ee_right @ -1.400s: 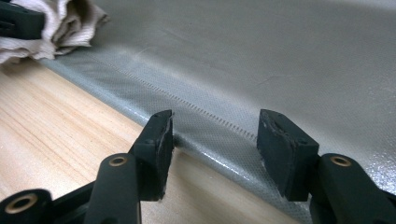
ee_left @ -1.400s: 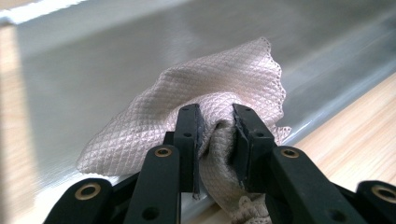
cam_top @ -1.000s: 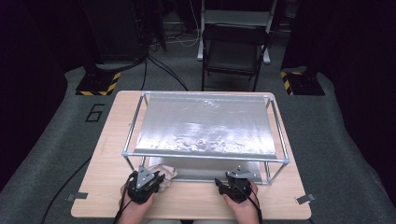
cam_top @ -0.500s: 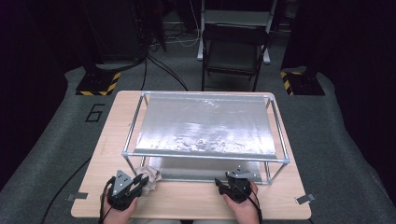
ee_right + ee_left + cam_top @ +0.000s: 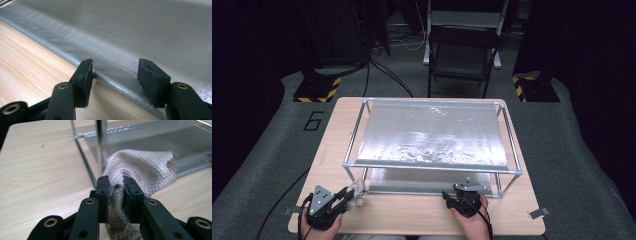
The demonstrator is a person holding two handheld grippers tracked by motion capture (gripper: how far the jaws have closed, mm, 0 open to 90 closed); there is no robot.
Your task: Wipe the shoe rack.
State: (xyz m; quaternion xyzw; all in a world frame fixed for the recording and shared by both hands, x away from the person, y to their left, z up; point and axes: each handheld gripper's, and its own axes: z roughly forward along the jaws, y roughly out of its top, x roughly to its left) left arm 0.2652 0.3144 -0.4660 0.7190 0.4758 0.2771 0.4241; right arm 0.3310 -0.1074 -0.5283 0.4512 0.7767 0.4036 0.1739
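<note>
Note the left gripper [image 5: 116,183] at the near left of the table [image 5: 412,215]: jaws nearly closed, pinching a bunched fold of the beige waffle cloth [image 5: 147,166]. Locate the rest of the cloth draped beyond the jaws, just beside the near-left post [image 5: 101,142] of the metal frame [image 5: 432,166] and apparently touching it.

Note the right gripper [image 5: 115,67] at the near right: jaws roughly half open, holding nothing, poised over the near edge of the lower silver sheet [image 5: 150,30], one pad just at that edge.

Probable faults:
- Snagging. Expect the loose cloth to catch on the post or the bottom rail if drawn sideways across the corner; likely to drag the light frame or tear the fold out of the jaws.
- Slipping. Treat the grip as narrow, on a thick soft roll only; expect loss of the cloth under a sharp pull.
- Sheet damage. Expect creasing or lifting of the lower sheet if the right pads close on its edge or scrape along it.
- Collision. Keep the right gripper clear of the near rail just above it.

Hard to make out:
- Far end of the cloth: cut off behind the post in the left gripper view, tiny in the high view; cannot tell whether any part lies inside the frame.
- Contact between the right pads and the sheet: cannot tell.
- Space under the upper sheet [image 5: 432,135]: largely hidden from above.
- Hands: cut off at the near edge.
</note>
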